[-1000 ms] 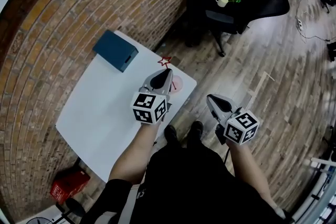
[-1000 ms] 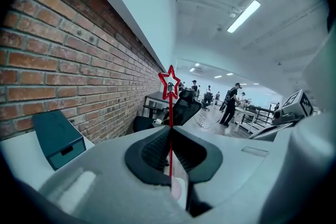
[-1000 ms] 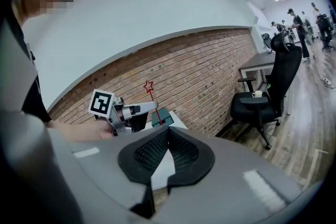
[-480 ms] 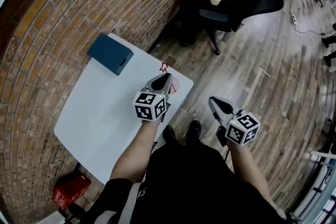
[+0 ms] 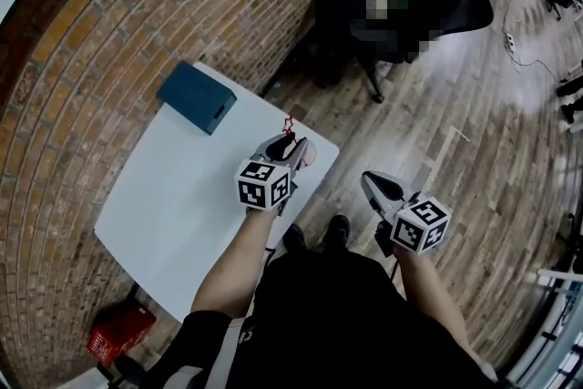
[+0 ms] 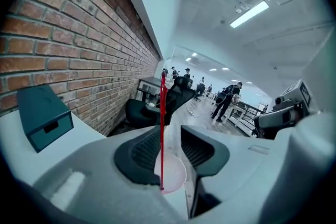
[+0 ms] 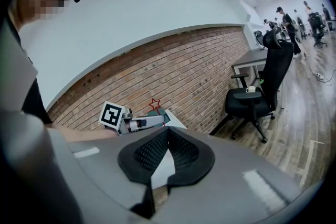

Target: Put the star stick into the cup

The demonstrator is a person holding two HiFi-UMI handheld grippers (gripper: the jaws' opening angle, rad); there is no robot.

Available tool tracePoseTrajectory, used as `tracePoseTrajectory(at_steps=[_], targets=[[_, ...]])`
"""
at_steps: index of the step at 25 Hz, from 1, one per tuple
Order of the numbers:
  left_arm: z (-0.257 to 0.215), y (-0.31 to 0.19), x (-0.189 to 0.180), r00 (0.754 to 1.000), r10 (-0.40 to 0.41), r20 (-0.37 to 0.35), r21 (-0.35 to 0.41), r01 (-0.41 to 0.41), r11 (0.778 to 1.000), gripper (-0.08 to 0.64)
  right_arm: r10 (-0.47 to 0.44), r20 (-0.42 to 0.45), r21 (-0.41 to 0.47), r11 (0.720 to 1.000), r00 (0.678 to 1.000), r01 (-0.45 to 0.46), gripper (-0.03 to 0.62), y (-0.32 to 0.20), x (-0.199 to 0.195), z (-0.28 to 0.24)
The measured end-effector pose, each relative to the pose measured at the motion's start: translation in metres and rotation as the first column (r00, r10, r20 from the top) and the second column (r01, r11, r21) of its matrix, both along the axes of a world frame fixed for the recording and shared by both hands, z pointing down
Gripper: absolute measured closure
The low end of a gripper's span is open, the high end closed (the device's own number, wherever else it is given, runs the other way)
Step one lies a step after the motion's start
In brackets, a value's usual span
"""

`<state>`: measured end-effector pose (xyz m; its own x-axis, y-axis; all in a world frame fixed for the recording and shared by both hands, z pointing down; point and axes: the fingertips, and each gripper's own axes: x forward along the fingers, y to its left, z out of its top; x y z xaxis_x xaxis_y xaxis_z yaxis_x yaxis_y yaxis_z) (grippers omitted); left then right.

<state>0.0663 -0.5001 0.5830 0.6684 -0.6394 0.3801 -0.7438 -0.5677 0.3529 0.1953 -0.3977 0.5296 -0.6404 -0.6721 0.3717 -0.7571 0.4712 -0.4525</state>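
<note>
Over the cup (image 6: 174, 174), left tool (image 6: 170, 132) just opening — star stick (image 6: 163, 107) loose between; right tool (image 7: 168, 129) clenched.

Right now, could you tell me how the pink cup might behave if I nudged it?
The cup looks thin and translucent, so probably light and easily slid. The star stick rising well above its rim likely makes it top-heavy and tippy. It sits near the table corner, so a push might send it off.
</note>
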Motion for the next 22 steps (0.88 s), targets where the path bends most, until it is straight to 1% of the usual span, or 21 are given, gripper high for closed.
tracePoseTrajectory(at_steps=[4,5,6,9,11,14,18,22], targets=[[0.005,0.001,0.002,1.0,0.03,0.008,-0.02,-0.03,0.999,0.403,-0.005,0.004,-0.005,1.0,1.0,0.005,0.592,0.0,-0.004,0.002],[0.006,0.001,0.002,0.999,0.032,0.015,-0.023,-0.032,0.999,0.392,-0.007,0.003,-0.006,1.0,1.0,0.007,0.592,0.0,-0.005,0.002],[0.009,0.001,0.001,0.999,0.033,0.023,-0.026,-0.033,0.999,0.365,-0.008,0.003,-0.007,1.0,1.0,0.008,0.592,0.0,-0.006,0.002],[0.015,0.002,-0.001,0.998,0.036,0.052,-0.04,-0.034,0.999,0.328,-0.01,0.002,-0.01,1.0,1.0,0.01,0.592,0.0,-0.007,0.001],[0.018,0.002,-0.003,0.998,0.034,0.062,-0.048,-0.031,0.998,0.32,-0.009,-0.001,-0.011,1.0,1.0,0.009,0.592,0.001,-0.006,0.001],[0.023,0.002,-0.005,0.997,0.03,0.068,-0.058,-0.026,0.998,0.298,-0.008,-0.002,-0.014,1.0,1.0,0.008,0.592,0.001,-0.005,0.002],[0.027,0.003,-0.008,0.997,0.03,0.07,-0.07,-0.025,0.997,0.245,-0.015,-0.003,-0.018,1.0,1.0,0.015,0.592,0.001,-0.007,0.002],[0.03,0.004,-0.011,0.998,0.021,0.055,-0.083,-0.017,0.996,0.205,-0.03,-0.002,-0.018,0.999,1.0,0.03,0.592,0.0,-0.01,0.001]])
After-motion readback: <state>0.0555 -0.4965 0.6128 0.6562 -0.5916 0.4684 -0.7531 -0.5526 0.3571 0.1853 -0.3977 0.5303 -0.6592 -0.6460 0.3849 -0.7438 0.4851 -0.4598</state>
